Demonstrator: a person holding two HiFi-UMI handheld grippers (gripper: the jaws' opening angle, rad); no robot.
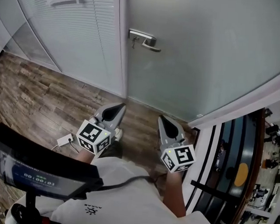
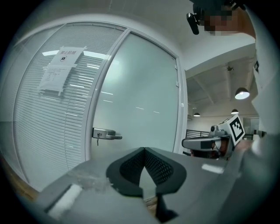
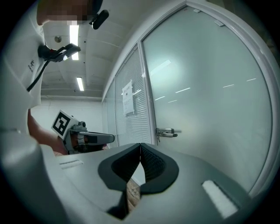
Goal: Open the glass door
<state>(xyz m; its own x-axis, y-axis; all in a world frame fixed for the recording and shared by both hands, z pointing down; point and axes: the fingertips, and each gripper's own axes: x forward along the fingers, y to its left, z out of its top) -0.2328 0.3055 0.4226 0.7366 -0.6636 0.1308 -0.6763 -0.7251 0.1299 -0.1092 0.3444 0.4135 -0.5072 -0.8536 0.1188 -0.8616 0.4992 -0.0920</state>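
Standing before the frosted glass door [image 1: 203, 56], which is closed in its frame, I hold both grippers side by side above the wooden floor [image 1: 33, 87]. The left gripper [image 1: 118, 107] and right gripper [image 1: 162, 119] have their jaws pressed together, nothing between them. Both point at the door, well short of its metal lever handle [image 1: 144, 40] beside the blinds panel [image 1: 74, 31].

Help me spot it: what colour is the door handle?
Silver metal. The door handle shows best in the head view.
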